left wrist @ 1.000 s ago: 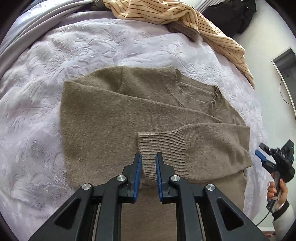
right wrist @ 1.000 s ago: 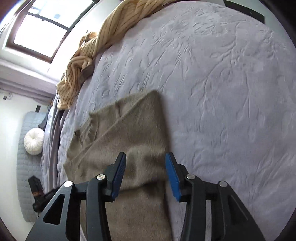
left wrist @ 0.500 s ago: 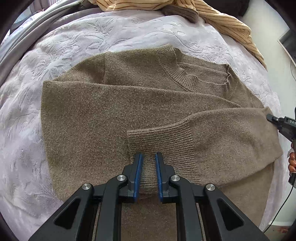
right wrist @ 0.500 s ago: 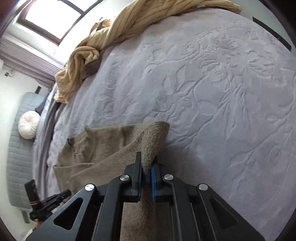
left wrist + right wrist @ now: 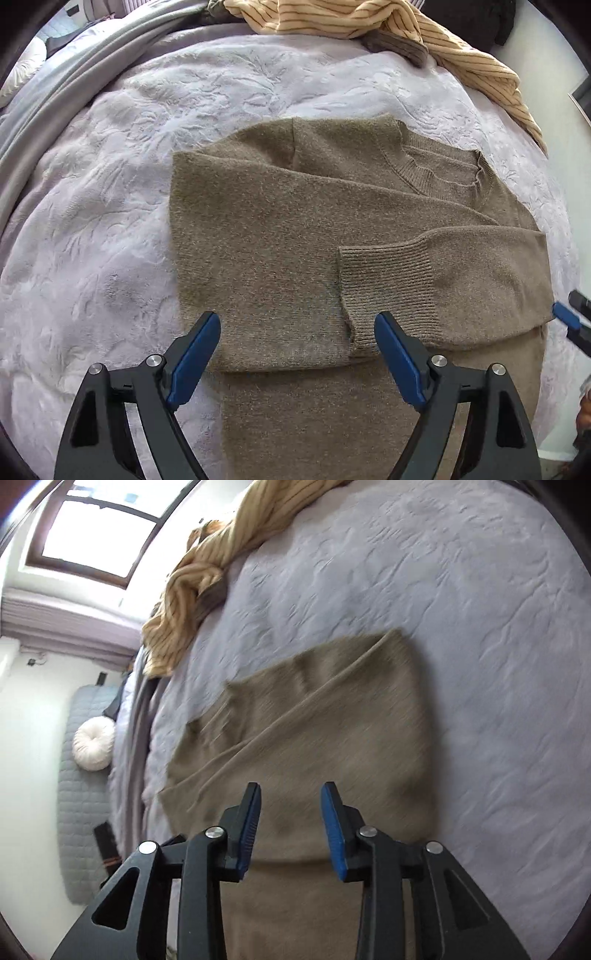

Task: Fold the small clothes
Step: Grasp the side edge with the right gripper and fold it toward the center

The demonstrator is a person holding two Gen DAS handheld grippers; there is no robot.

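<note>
Both grippers have released since the earlier frame: left gripper (image 5: 297,347) jaws are opening wide over the brown sweater (image 5: 295,229), nothing pinched; right gripper (image 5: 291,825) jaws are opening, empty. Sweater lies centre frame on the lilac bedspread (image 5: 92,221) (2 sleeves folded across). Striped garment (image 5: 369,18) occupies the upper edge.

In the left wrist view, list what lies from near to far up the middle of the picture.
Left gripper, jaws opening with nothing pinched → brown sweater with its ribbed cuff → pale embossed bedspread → striped yellow garment.
</note>
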